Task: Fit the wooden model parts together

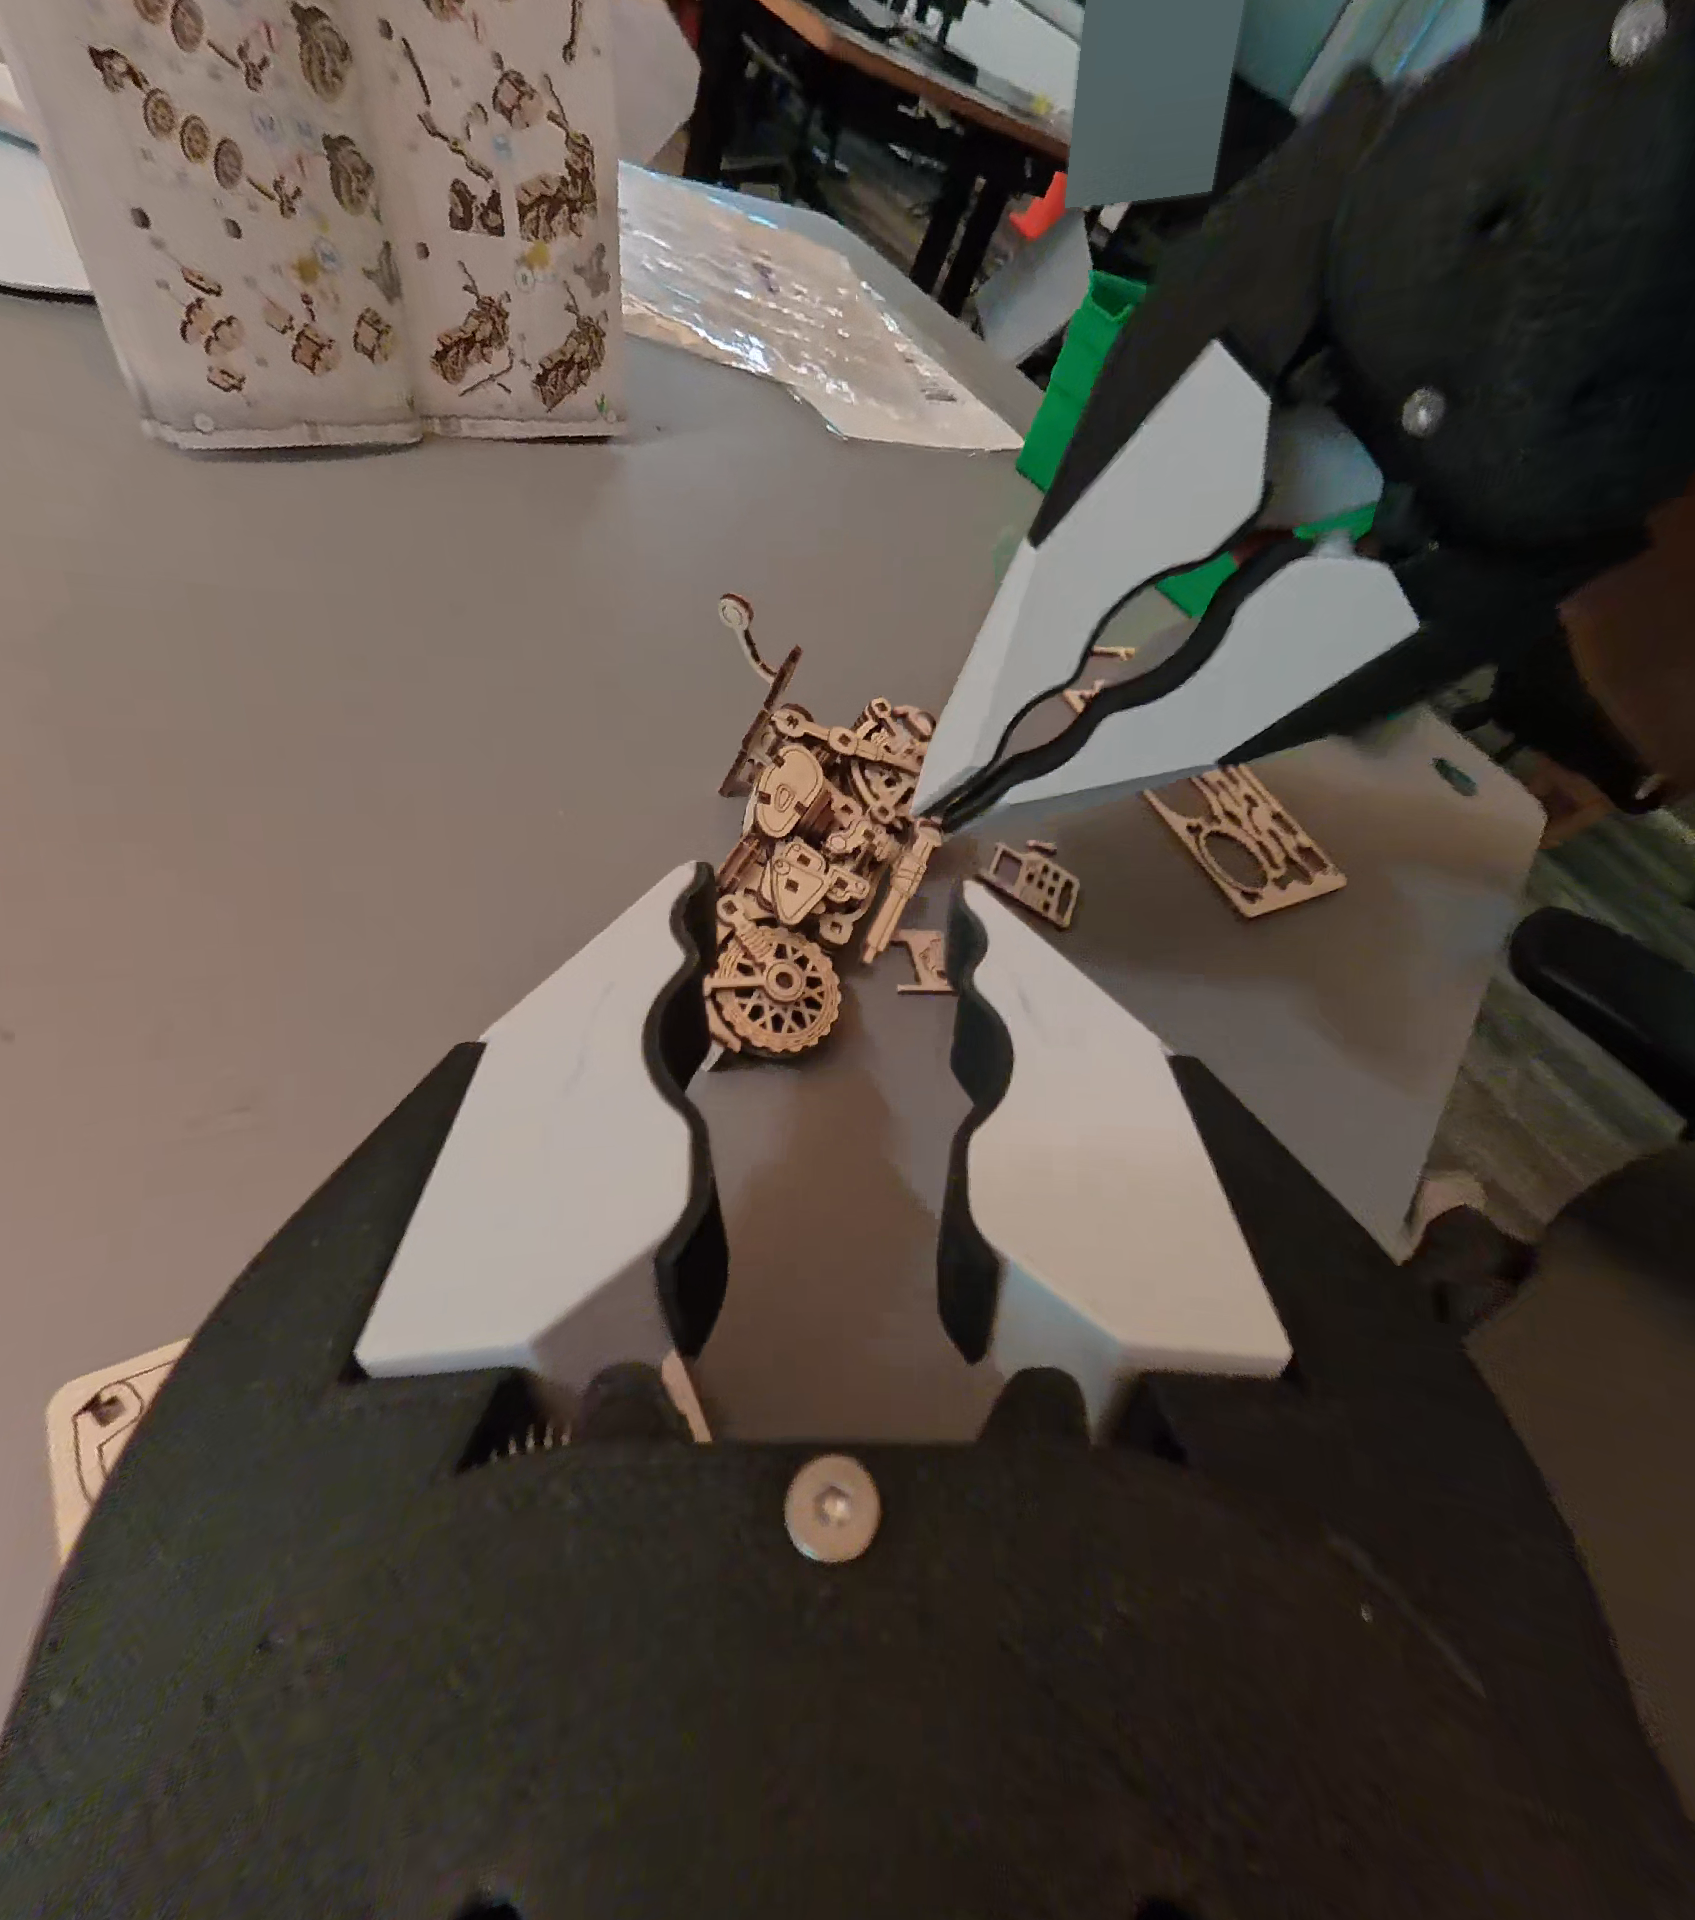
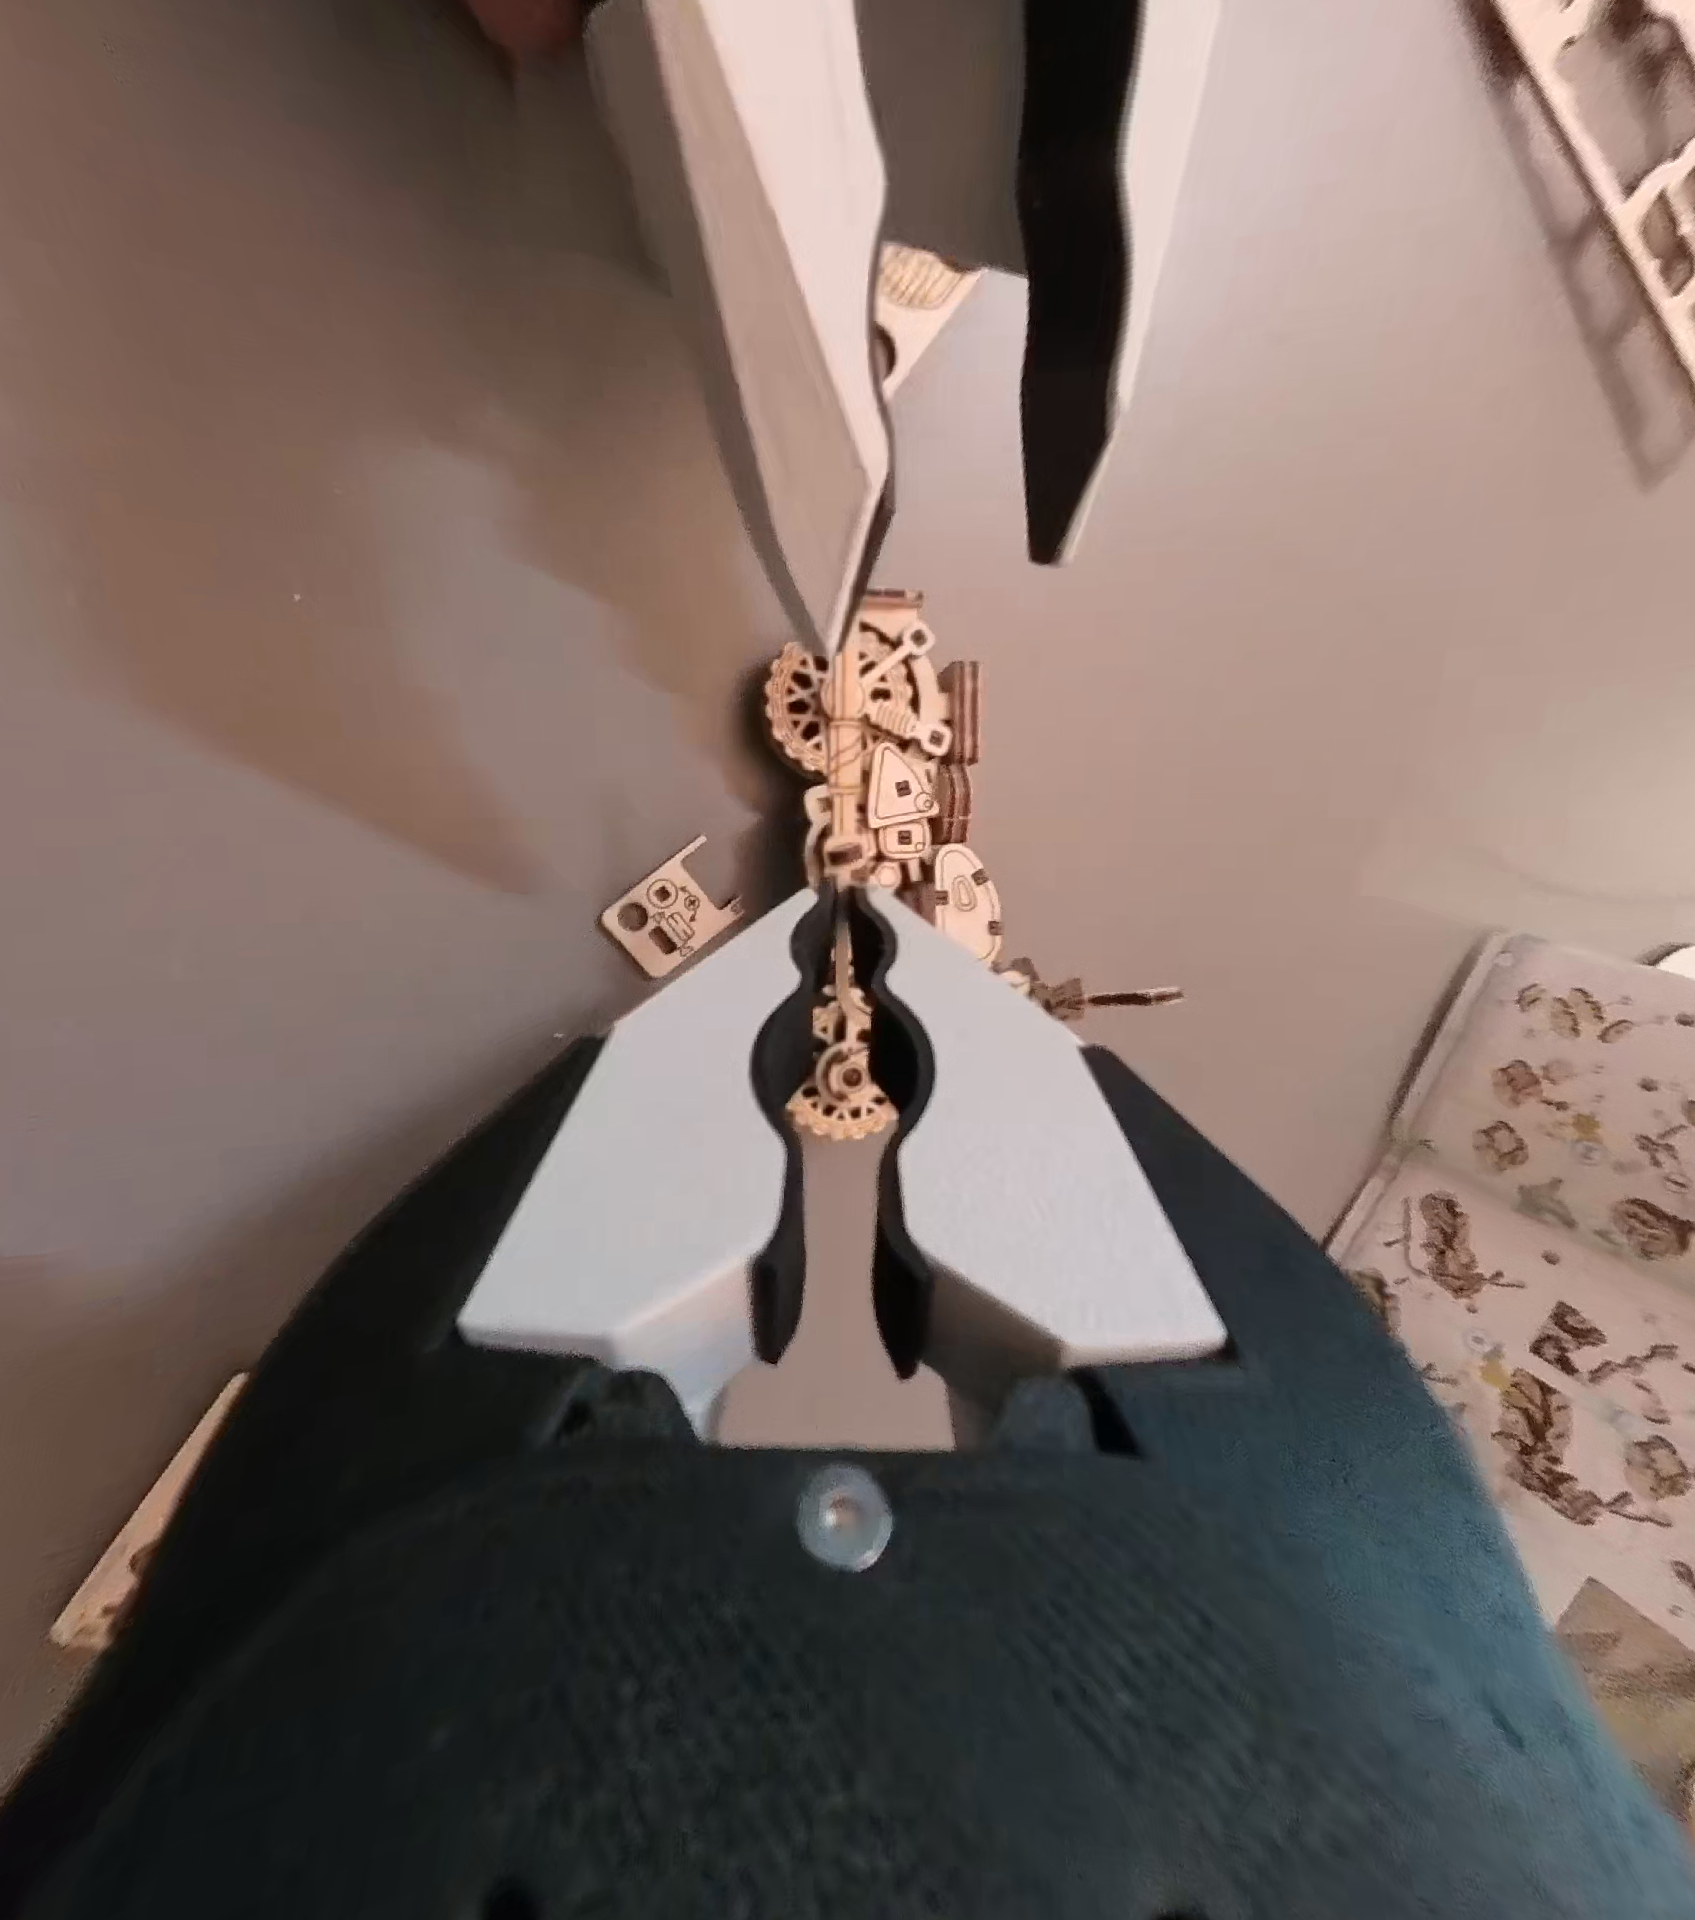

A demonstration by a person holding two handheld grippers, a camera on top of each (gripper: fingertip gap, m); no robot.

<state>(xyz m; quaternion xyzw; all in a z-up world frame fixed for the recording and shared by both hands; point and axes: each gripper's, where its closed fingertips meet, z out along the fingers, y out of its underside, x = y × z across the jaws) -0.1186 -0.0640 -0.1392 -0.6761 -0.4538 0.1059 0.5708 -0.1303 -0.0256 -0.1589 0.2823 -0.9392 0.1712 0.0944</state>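
A small wooden motorcycle model (image 1: 807,831) stands on the grey table (image 1: 303,779). My left gripper (image 1: 830,899) is open around its rear end, and the left finger (image 1: 614,1018) is beside the spoked wheel (image 1: 775,997). My right gripper (image 1: 934,812) comes in from the upper right, shut on a slender wooden rod part (image 1: 905,883) held against the model's side. In the right wrist view my right gripper (image 2: 838,896) pinches that rod part (image 2: 843,790) along the model (image 2: 910,790). The open left gripper (image 2: 936,597) hangs above, one fingertip (image 2: 827,613) at the wheel.
An instruction booklet (image 1: 355,208) stands at the back, with a plastic bag (image 1: 781,301) beside it. Loose wooden pieces (image 1: 1035,883) and a punched-out sheet (image 1: 1248,842) lie right of the model, near the table's right edge. A small wooden card (image 2: 666,920) and a larger fret sheet (image 2: 1674,187) also show. My hands' fingertips stand some 5 cm from each other. The spoked wheel (image 1: 775,997) lies around 5 cm away from my left fingertips.
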